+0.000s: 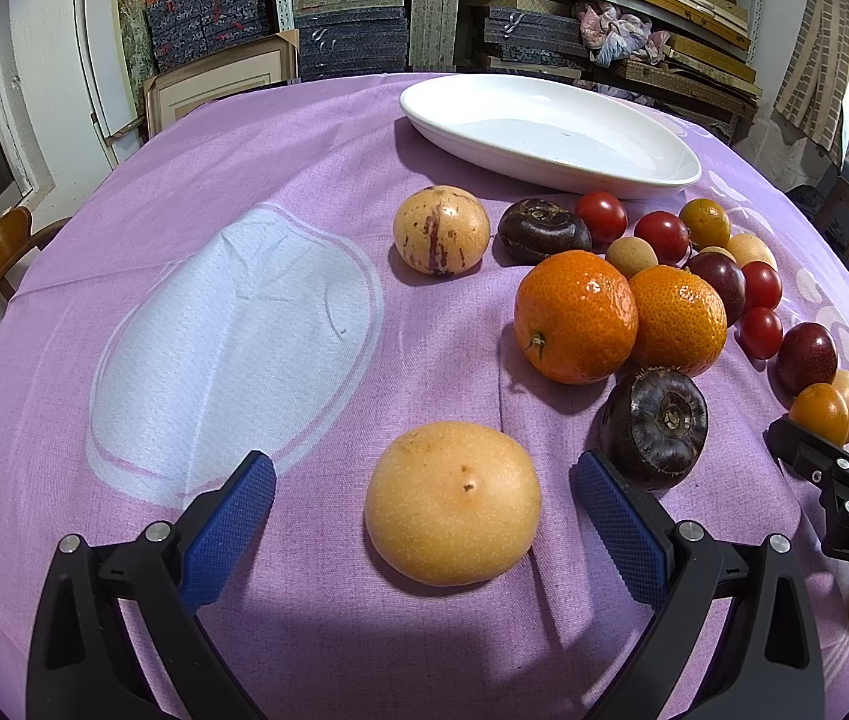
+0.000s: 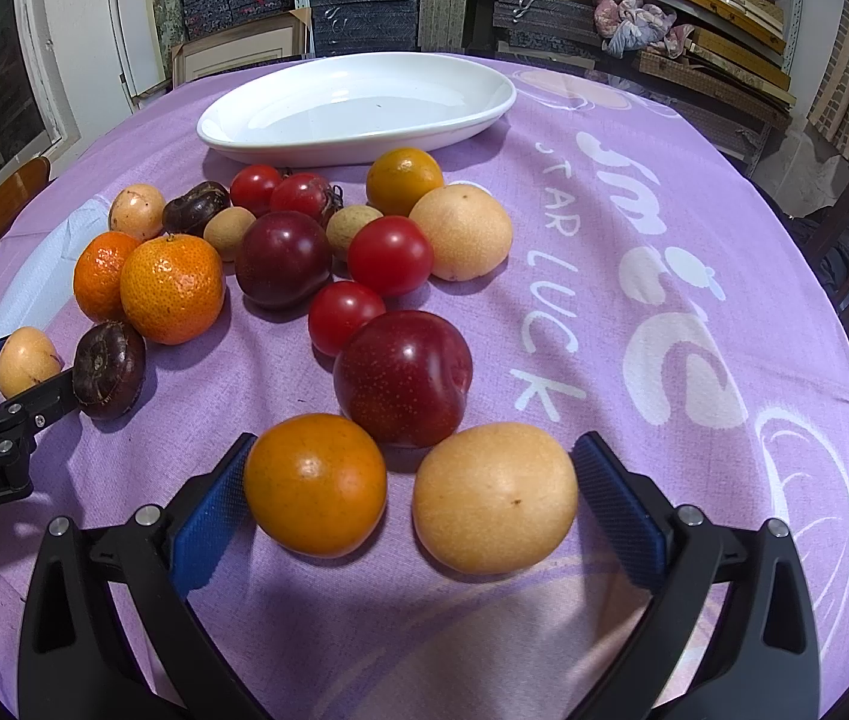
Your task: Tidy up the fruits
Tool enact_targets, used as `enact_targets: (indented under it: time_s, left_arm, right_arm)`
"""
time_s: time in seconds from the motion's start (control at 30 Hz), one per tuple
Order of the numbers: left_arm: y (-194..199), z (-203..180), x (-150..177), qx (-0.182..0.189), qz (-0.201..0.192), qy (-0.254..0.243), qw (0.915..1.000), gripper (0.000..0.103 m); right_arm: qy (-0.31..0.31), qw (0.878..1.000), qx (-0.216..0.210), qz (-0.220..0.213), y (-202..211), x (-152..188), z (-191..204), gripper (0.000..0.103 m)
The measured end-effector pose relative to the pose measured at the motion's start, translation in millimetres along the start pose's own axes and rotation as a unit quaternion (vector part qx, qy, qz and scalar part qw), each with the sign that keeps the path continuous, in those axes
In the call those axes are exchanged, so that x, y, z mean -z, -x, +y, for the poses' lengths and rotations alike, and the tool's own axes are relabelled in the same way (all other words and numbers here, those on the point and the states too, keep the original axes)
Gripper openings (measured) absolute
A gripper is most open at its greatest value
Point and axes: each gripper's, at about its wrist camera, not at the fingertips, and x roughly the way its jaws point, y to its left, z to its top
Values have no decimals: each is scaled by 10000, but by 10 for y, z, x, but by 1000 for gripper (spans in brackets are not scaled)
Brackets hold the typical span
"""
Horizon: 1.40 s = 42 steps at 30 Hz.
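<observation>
- On the bench, spread with a purple cloth [image 1: 304,138], a white oval ceramic dish [image 1: 550,132] sits at the far side with nothing in it.
- Fruit lies loose on the cloth just in front of the dish: two orange mandarins [image 1: 574,315], small red cherry tomatoes [image 2: 389,264], dark red plums [image 2: 403,378] and dark brown water chestnuts [image 1: 654,427].
- The left hand-held gripper [image 1: 424,498] is spread wide, its blue ribbed pads [image 1: 232,516] on either side of a round pale yellow pear [image 1: 453,501] without touching it.
- The right hand-held gripper [image 2: 412,492] is also spread wide, flanking a smooth orange round fruit [image 2: 315,483] and a second pale yellow round fruit [image 2: 495,497] lying side by side between its pads; whether the pads touch them is unclear.
- A speckled yellow melon-like fruit with purple streaks [image 1: 441,229] rests alone, left of the cluster.
</observation>
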Motion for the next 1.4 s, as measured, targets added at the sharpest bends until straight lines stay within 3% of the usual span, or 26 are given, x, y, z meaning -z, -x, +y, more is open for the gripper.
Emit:
enact_targets:
  time_s: [0.5, 0.8, 0.9, 1.0, 1.13, 1.23, 1.4]
  left_arm:
    - [6, 2, 7, 42, 3, -61, 10000, 100]
    - [54, -109, 33, 517, 134, -386, 9978, 100]
    - [96, -63, 50, 817, 75, -311, 9961, 100]
    - [122, -71, 66, 891, -109, -413, 9951, 100]
    - [89, -43, 91, 780, -96, -346, 9963, 100]
    - [49, -107, 98, 338, 9, -564, 9978, 100]
    - [44, -43, 106, 367, 17, -489, 9981, 100]
  right_arm:
    - [19, 10000, -2, -4, 8, 5, 5, 99]
    - [413, 9988, 50, -268, 172, 102, 96, 99]
    - [364, 9988, 18, -315, 228, 117, 83, 99]
    - [267, 9990, -111, -338, 242, 108, 33, 99]
    - [134, 9993, -187, -292, 224, 89, -20, 99]
    - [21, 9994, -243, -232, 206, 76, -55, 99]
    - [-48, 9994, -307, -138, 173, 79, -67, 99]
